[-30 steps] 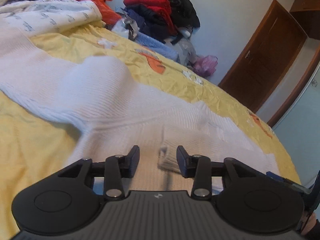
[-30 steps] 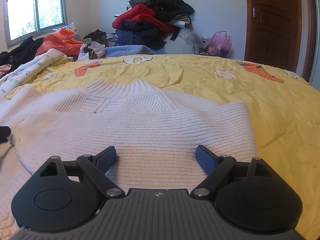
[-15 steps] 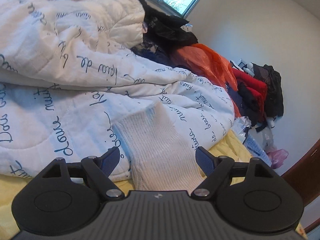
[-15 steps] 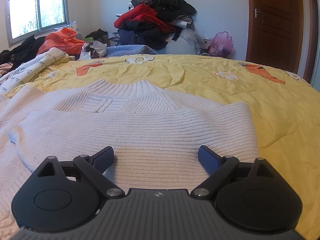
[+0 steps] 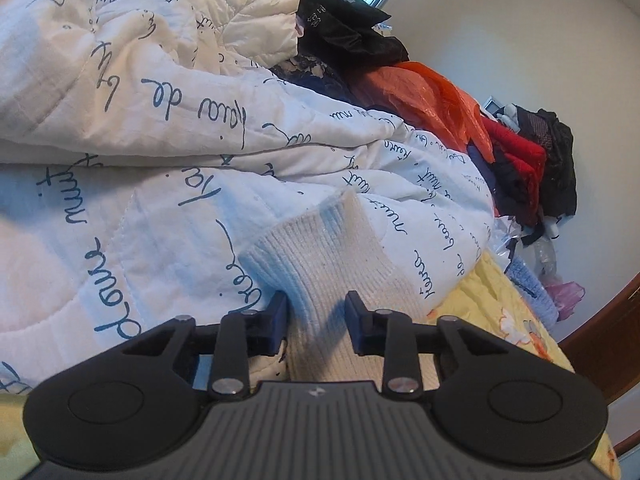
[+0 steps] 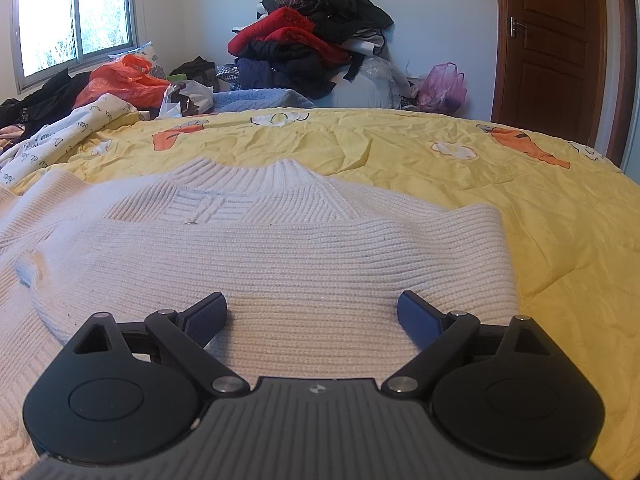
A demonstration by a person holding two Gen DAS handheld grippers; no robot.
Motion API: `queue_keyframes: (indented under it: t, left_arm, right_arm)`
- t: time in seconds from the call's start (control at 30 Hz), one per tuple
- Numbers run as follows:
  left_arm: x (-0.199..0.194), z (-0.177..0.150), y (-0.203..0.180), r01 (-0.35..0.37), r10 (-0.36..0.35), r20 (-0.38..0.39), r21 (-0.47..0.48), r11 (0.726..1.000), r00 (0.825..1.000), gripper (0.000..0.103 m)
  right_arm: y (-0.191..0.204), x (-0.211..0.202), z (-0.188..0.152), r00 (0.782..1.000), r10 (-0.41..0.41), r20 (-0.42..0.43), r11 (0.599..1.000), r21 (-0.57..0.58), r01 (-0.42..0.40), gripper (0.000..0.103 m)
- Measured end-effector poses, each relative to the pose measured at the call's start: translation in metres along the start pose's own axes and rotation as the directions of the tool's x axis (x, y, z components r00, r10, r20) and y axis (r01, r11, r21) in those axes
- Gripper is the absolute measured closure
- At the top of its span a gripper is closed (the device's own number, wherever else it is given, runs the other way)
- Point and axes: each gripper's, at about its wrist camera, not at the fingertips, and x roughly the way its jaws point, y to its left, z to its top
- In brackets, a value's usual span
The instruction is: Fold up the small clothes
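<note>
A white ribbed knit sweater [image 6: 280, 256] lies on the yellow bedspread [image 6: 460, 176], its right sleeve folded across the body. My right gripper [image 6: 312, 312] is open and empty, low over the folded part. In the left wrist view the sweater's left sleeve cuff [image 5: 320, 248] rests against a white quilt with blue writing [image 5: 160, 152]. My left gripper [image 5: 316, 316] has its jaws closed in on the sleeve, gripping it just behind the cuff.
A pile of red and dark clothes [image 6: 312, 36] sits at the far wall. An orange plastic bag [image 6: 124, 80] and a blue knit item [image 6: 256, 100] lie at the bed's far edge. A brown door [image 6: 556, 48] stands at right.
My left gripper swung left from the sweater body to the sleeve cuff by the quilt, opened wide, then closed on the sleeve. The right gripper stayed nearly still.
</note>
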Motion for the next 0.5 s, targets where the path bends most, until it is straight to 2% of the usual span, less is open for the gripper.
queue_keyframes:
  t: [0.03,0.07,0.13,0.23,0.4,0.5]
  left_arm:
    - [-0.001,-0.001,-0.003,-0.023,0.023,0.004,0.023,0.999,1.0,0.087]
    - [-0.002,-0.001,-0.005,-0.038,0.038,0.007,0.042,0.998,0.999,0.09]
    - [-0.006,-0.001,-0.01,-0.057,0.056,0.02,0.064,0.996,0.998,0.092]
    - [-0.023,-0.006,-0.036,-0.095,0.083,0.081,0.148,0.984,0.993,0.093]
    - [-0.069,-0.036,-0.107,-0.045,-0.02,0.193,0.324,0.945,0.981,0.093]
    - [-0.093,-0.074,-0.156,0.044,-0.137,0.194,0.421,0.906,0.971,0.093]
  right_arm:
    - [0.0,0.0,0.0,1.0,0.0,0.0,1.0,0.0,0.0,0.011]
    - [0.0,0.0,0.0,1.0,0.001,0.001,1.0,0.001,-0.001,0.011]
    - [0.0,0.0,0.0,1.0,0.005,0.002,1.0,0.005,-0.005,0.011]
    - [-0.001,0.0,0.0,1.0,0.01,0.004,1.0,0.012,-0.01,0.011]
    - [-0.002,0.0,0.0,1.0,0.019,0.01,0.999,0.025,-0.02,0.011]
    - [-0.005,-0.001,-0.001,0.999,0.028,0.014,0.999,0.036,-0.029,0.011]
